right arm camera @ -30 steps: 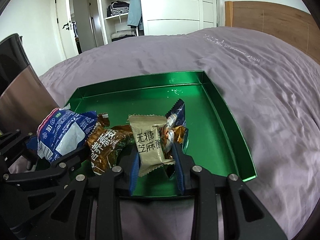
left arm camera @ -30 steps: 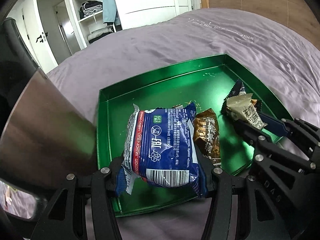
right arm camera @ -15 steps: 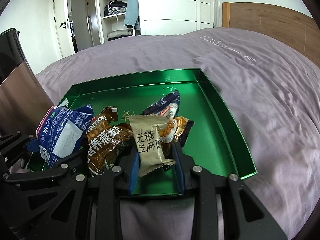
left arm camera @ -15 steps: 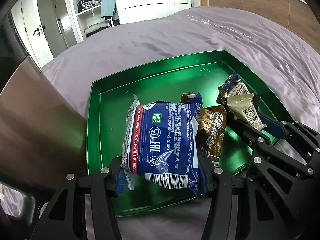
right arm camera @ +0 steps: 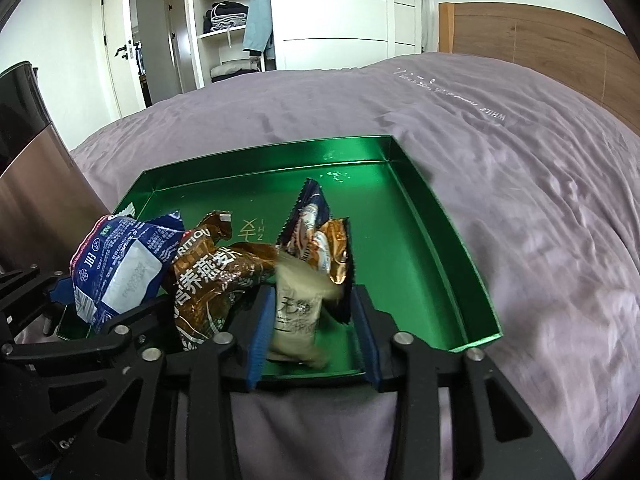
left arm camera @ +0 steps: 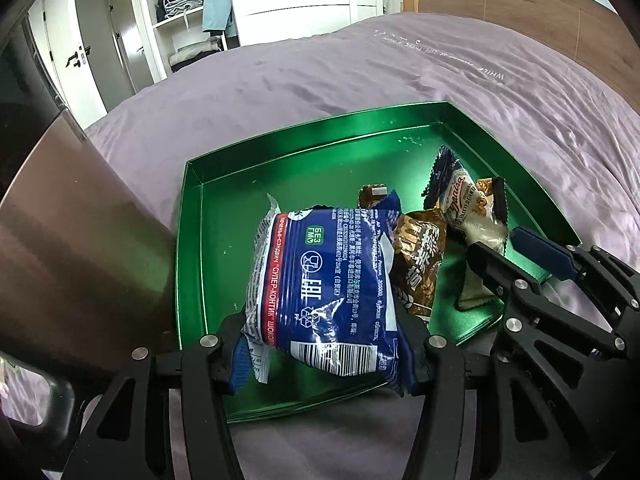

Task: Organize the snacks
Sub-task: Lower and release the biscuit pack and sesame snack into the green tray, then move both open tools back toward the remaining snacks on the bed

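A green metal tray [left arm camera: 320, 148] [right arm camera: 440, 240] lies on a purple bedspread. My left gripper [left arm camera: 324, 360] is shut on a blue biscuit packet [left arm camera: 324, 280] over the tray's near left part; the packet also shows in the right wrist view [right arm camera: 120, 268]. My right gripper [right arm camera: 312, 344] has its jaws parted; a beige candy packet [right arm camera: 296, 312], blurred, is loose between them above the tray floor, and shows in the left wrist view [left arm camera: 476, 292]. A brown oat bar [left arm camera: 420, 264] [right arm camera: 212, 280] and a dark butter-cookie packet [left arm camera: 464, 200] [right arm camera: 320, 240] lie in the tray.
A brown metallic bin [left arm camera: 68, 248] stands just left of the tray. The purple bedspread [right arm camera: 520, 160] spreads behind and to the right. A wooden headboard [right arm camera: 540, 52] is at the back right, and white wardrobes [right arm camera: 332, 12] are at the back.
My right gripper has opened and let go of the beige candy packet, which drops toward the tray. My left gripper has kept its hold on the blue packet and moved slightly further over the tray.
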A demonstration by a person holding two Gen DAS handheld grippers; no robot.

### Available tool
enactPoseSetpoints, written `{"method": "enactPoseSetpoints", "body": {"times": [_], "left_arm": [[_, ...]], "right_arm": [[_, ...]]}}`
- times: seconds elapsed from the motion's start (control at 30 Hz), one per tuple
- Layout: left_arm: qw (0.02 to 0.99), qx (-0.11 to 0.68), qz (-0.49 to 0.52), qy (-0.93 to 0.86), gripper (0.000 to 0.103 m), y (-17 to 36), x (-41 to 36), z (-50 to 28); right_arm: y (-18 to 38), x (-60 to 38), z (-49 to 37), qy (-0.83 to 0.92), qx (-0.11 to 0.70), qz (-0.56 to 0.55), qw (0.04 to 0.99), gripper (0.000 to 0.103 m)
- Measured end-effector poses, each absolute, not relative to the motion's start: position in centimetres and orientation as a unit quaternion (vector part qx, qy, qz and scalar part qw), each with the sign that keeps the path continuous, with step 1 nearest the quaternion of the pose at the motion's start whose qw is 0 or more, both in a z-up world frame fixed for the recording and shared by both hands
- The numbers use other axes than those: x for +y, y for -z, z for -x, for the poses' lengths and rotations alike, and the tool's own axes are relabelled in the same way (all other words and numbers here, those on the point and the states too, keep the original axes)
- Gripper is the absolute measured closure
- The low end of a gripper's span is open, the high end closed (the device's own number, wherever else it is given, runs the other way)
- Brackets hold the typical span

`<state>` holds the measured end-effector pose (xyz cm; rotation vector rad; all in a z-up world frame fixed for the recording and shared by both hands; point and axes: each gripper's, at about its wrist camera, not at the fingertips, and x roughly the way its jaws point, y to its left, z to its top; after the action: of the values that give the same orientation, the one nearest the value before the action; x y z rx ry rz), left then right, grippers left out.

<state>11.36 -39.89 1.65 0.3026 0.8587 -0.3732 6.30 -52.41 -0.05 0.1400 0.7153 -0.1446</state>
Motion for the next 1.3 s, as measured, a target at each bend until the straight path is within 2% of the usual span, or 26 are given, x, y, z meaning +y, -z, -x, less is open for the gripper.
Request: {"method": "enactPoseSetpoints", "body": {"times": [0.07,0.63,0.73,0.93,1.0,1.3], "left_arm": [[0.882,0.410,-0.146,0.180,0.050,-1.9,-39.9,-11.2],[0.896,0.375,-0.152,0.186,0.045,-7.5,-39.5,-8.4],[0.898,0.370,-0.149,0.186,0.045,-8.7,-39.1,-7.7],[0.902,0.355,-0.148,0.196,0.045,-11.6,-38.0,-5.1],[0.903,0.349,-0.150,0.200,0.045,-12.5,-37.5,-4.0],[0.917,0.320,-0.131,0.199,0.045,-17.7,-32.4,-0.5]], "right_arm": [[-0.3,-52.4,-6.1,0.073,0.349,-0.068,0.932,0.022],[-6.0,-51.8,-2.5,0.089,0.324,-0.052,0.941,0.016],[-7.3,-51.6,-1.4,0.091,0.318,-0.051,0.942,0.010],[-10.0,-51.0,1.3,0.095,0.305,-0.050,0.946,0.005],[-10.9,-50.5,2.2,0.096,0.302,-0.048,0.947,0.000],[-15.6,-46.8,6.6,0.098,0.282,-0.030,0.954,0.000]]}}
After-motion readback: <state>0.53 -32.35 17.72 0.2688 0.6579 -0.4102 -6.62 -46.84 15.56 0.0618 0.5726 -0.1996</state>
